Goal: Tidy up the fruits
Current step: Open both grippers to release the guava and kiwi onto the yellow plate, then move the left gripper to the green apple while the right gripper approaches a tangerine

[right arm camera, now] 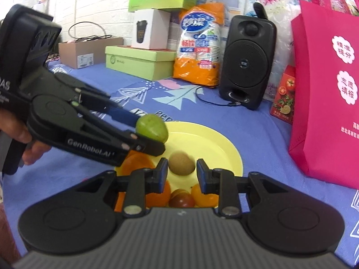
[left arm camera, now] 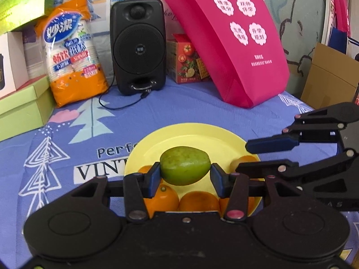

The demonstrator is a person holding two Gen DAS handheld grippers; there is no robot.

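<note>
Two grippers sit over our yellow plate [left arm camera: 197, 134]. Our left gripper [left arm camera: 185, 176] is clamped on a green fruit [left arm camera: 185, 168], its blue pads pressed against both sides, and we hold that fruit in the air above the plate's near half. Our right gripper [right arm camera: 182, 174] has its jaws drawn nearly together, and we see nothing gripped between them; a brown round fruit [right arm camera: 181, 163] shows in the gap but lies on the plate beyond. Below the left gripper, oranges [left arm camera: 198, 201] crowd the plate's near edge. From the right wrist we also see a dark red fruit [right arm camera: 180, 199] and a small yellow-orange one [right arm camera: 205, 196] at the near rim. A hand [right arm camera: 20, 139] grips the left tool's handle at the left of that view. The plate rests on a blue patterned cloth [left arm camera: 157, 112]. Farther back stand a black speaker [left arm camera: 138, 44], an orange pack of paper cups [left arm camera: 73, 51], a pink bag [left arm camera: 235, 40], a tomato-printed carton [left arm camera: 188, 62] and green boxes [left arm camera: 24, 105].
</note>
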